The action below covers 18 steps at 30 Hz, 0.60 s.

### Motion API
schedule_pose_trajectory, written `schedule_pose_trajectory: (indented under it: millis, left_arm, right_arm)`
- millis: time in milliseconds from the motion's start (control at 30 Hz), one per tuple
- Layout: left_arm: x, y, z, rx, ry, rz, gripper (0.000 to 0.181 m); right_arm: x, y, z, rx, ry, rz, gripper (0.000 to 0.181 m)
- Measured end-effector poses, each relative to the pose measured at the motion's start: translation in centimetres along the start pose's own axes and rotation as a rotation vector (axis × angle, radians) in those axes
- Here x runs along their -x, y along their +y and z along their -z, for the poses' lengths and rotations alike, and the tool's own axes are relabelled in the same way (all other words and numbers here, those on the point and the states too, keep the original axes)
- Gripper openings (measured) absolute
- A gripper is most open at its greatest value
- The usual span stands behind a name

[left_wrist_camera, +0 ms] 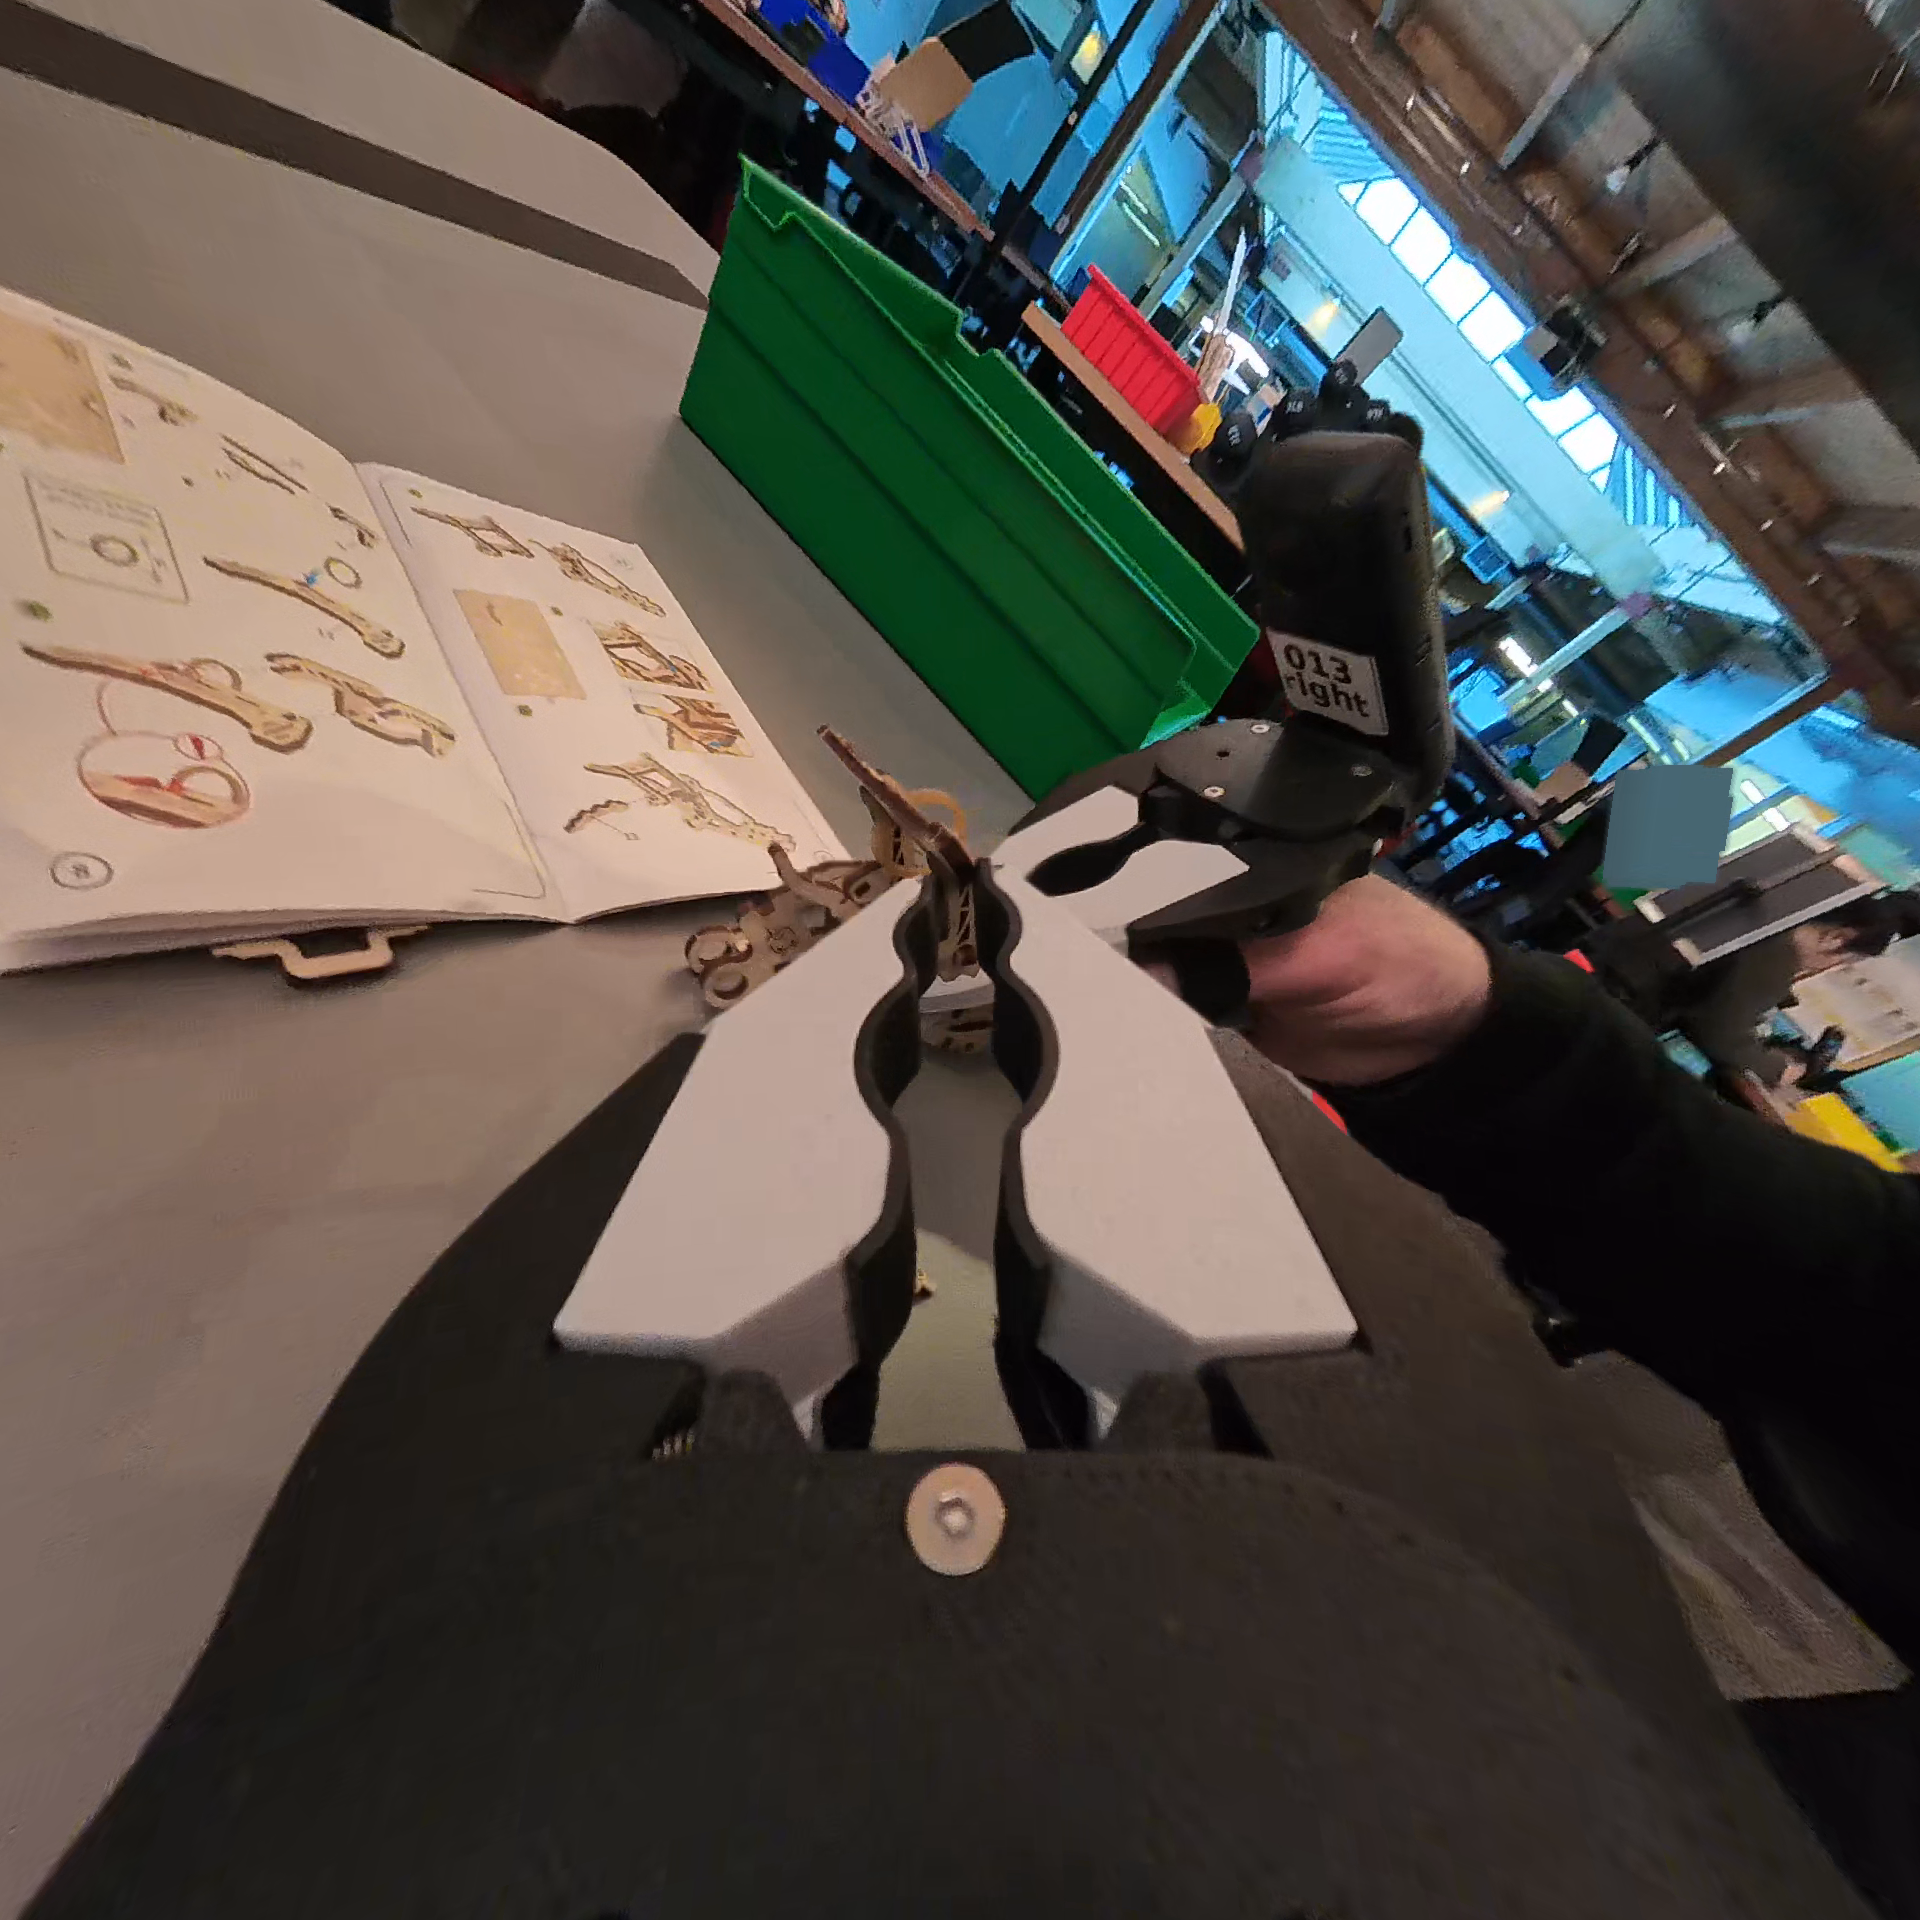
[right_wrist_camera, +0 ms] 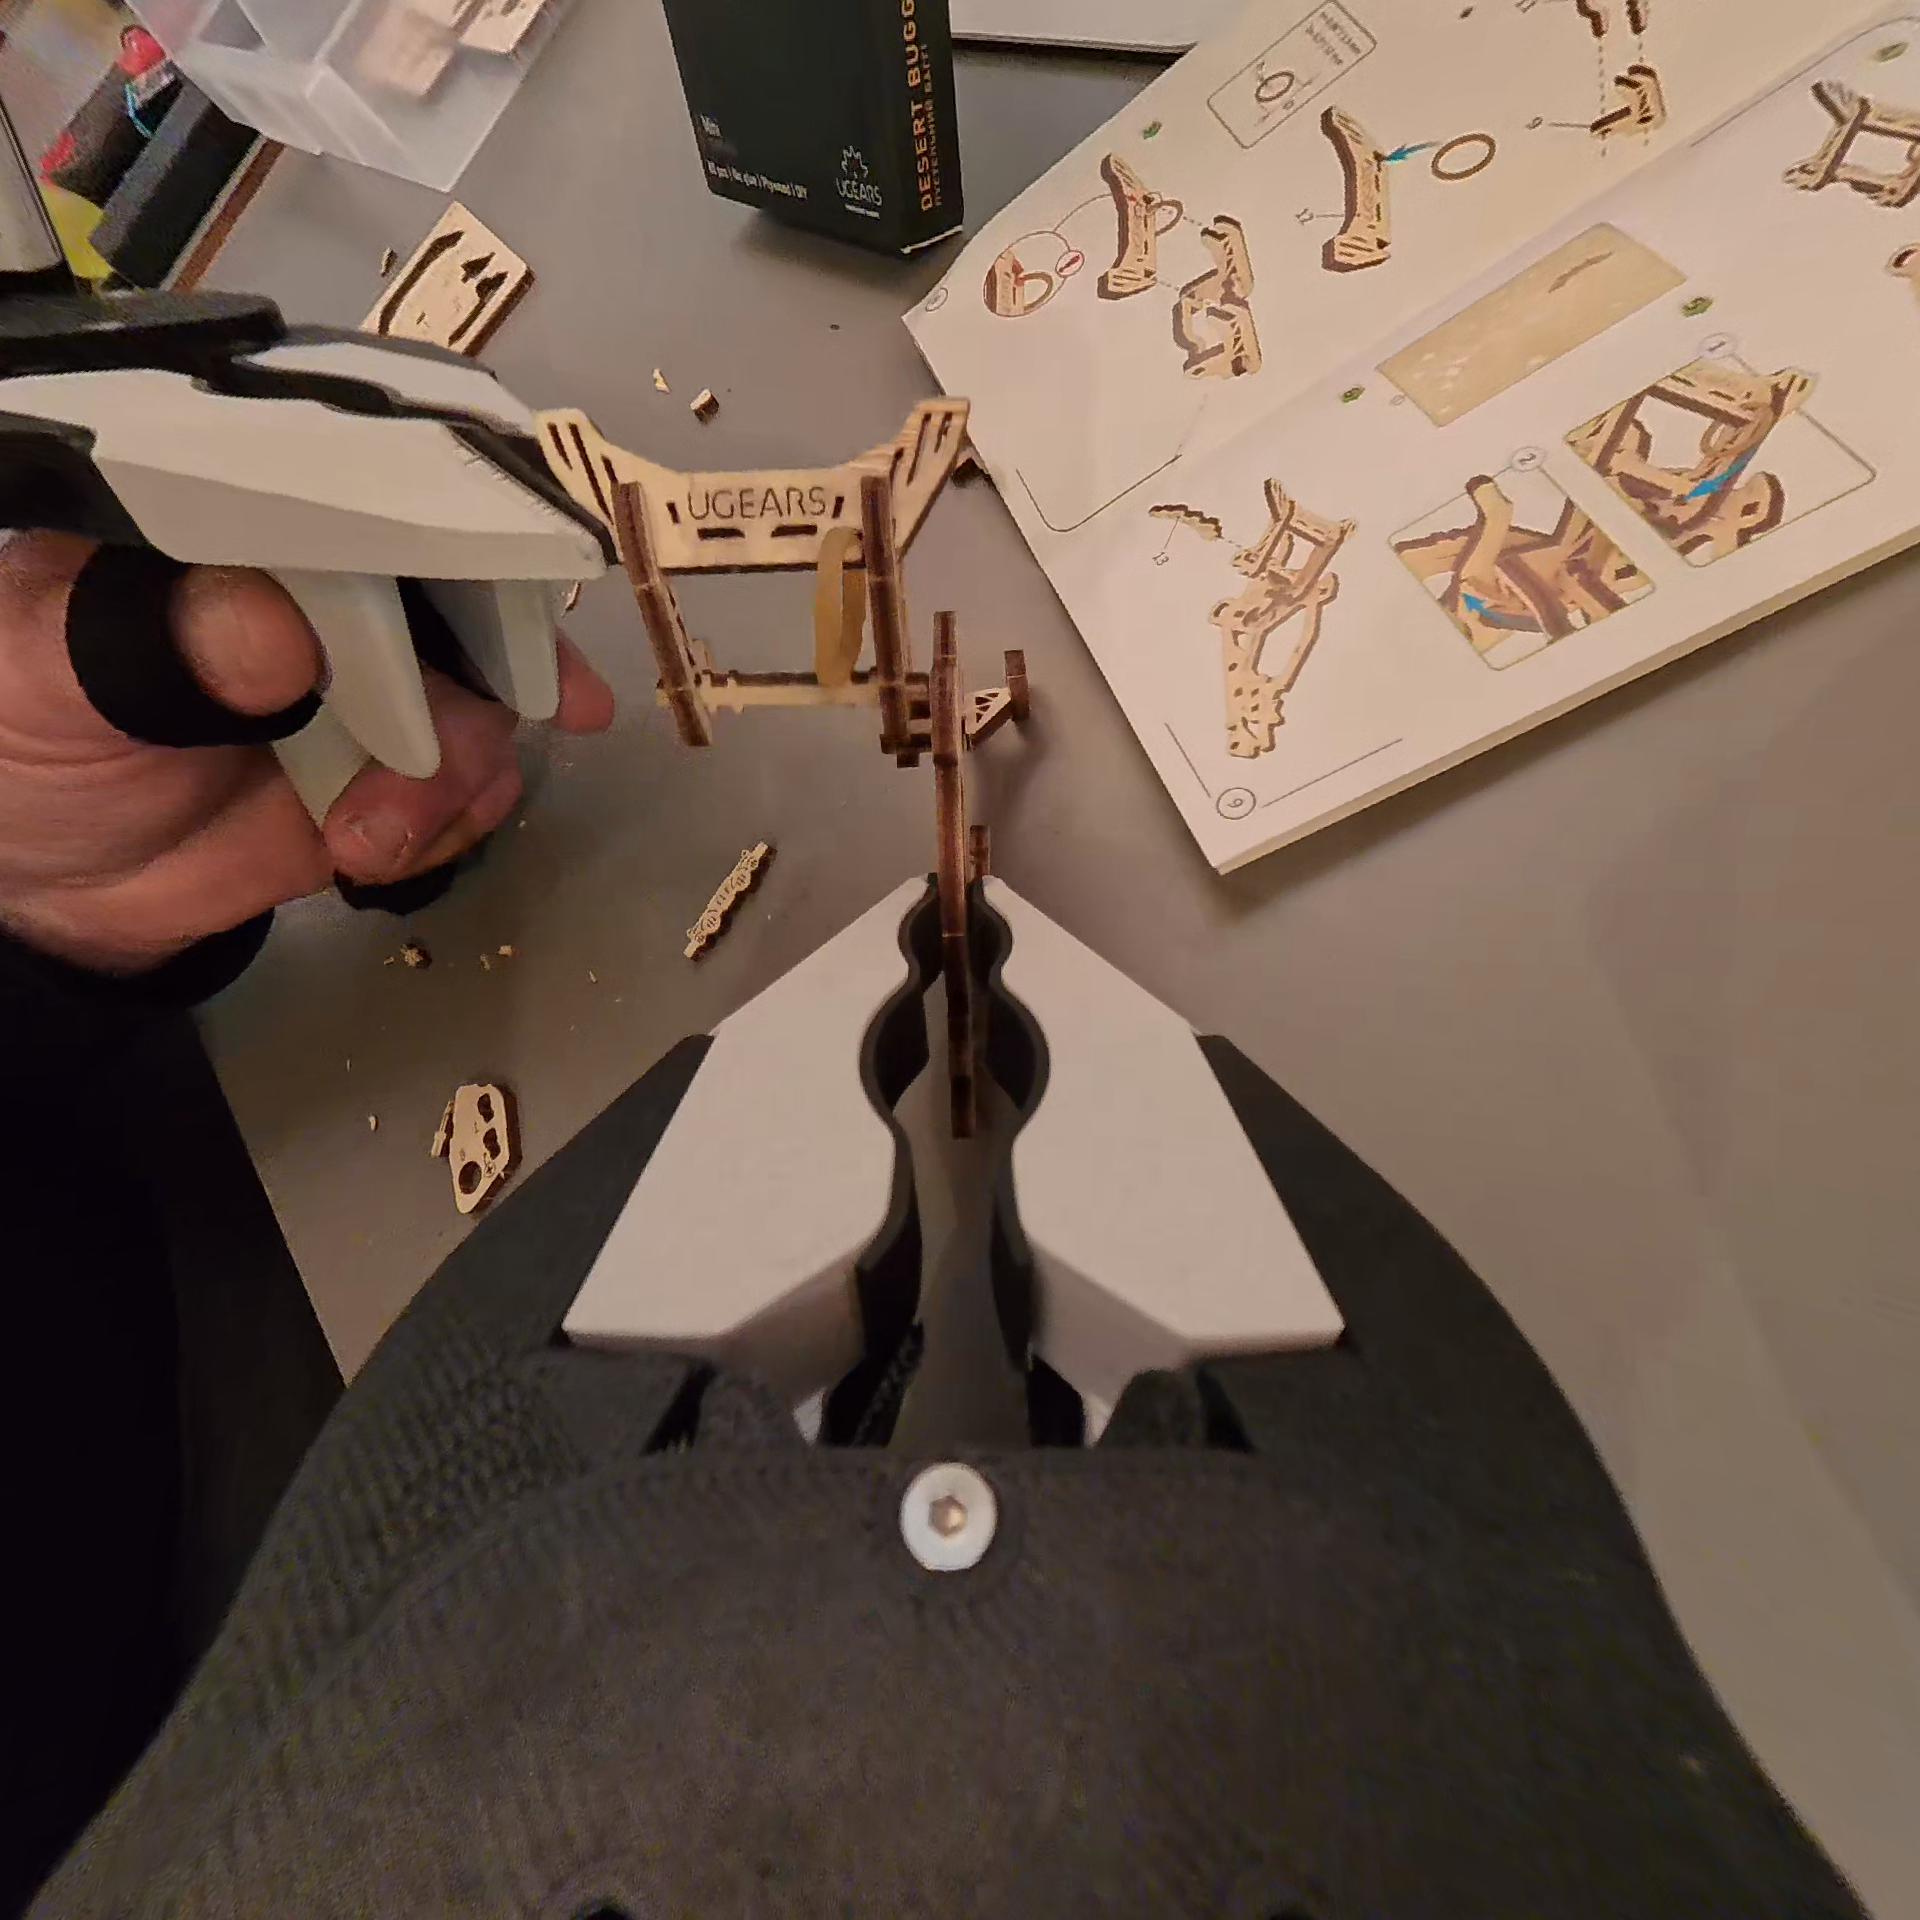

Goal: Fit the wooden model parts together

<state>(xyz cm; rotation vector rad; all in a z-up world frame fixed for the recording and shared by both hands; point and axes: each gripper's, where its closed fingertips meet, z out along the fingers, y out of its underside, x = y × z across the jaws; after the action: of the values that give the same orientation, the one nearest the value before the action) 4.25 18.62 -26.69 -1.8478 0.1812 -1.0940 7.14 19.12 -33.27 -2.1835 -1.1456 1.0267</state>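
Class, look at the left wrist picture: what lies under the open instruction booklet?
A flat wooden piece pokes out from beneath the instruction booklet at its near edge, on the grey table. How far it extends underneath, and anything else there, is covered by pages.

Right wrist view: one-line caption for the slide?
Right gripper clamps a flat wooden part edge-on against the wooden frame held by the left gripper, above the open instruction booklet.

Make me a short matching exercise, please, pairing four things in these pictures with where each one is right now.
Things:
1. wooden frame
2. flat wooden strip
3. instruction booklet
4. green bin

Places:
A. open on the table
B. clamped edge-on in the right gripper
C. pinched at its corner by the left gripper
D. standing beyond the booklet

Pairs: 1-C, 2-B, 3-A, 4-D
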Motion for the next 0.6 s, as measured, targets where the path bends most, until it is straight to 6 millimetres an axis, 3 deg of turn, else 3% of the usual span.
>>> schedule_pose_trajectory:
  millis: [467, 600]
  left_arm:
    - [-0.22, 0.18, -0.47, 0.037, 0.012, 0.018, 0.004]
    - [0.19, 0.09, -0.22, 0.030, 0.010, 0.027, 0.004]
  right_arm:
    - [0.08, 0.05, 0.00, 0.016, 0.038, 0.091, 0.001]
    - [0.53, -0.40, 0.04, 0.006, 0.047, 0.143, 0.010]
